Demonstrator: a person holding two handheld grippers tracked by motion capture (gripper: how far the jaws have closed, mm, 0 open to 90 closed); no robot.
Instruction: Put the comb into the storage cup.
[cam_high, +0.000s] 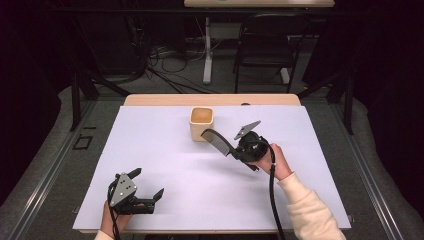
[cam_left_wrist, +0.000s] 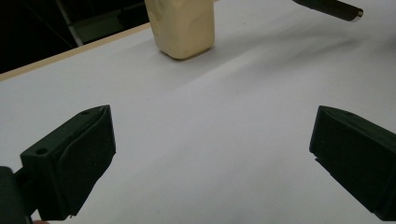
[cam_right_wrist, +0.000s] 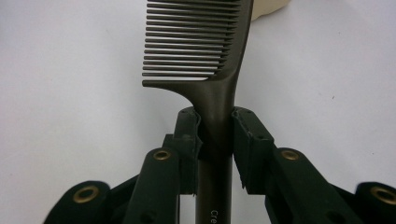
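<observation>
Right gripper (cam_high: 234, 148) sits mid-table on the white sheet (cam_high: 165, 160), jaws clamped on the handle of a dark comb (cam_right_wrist: 205, 56); in the right gripper view I see both pads pressed against the handle just below the teeth. In the high view the comb (cam_high: 217, 141) angles up and left, its toothed end just beside the cream cup (cam_high: 201, 122), possibly touching its front wall, though I can't tell from here. Left gripper (cam_high: 145, 190) rests near the front left edge, jaws spread wide with nothing between them. In the left gripper view the cup (cam_left_wrist: 183, 28) stands well ahead on the sheet.
</observation>
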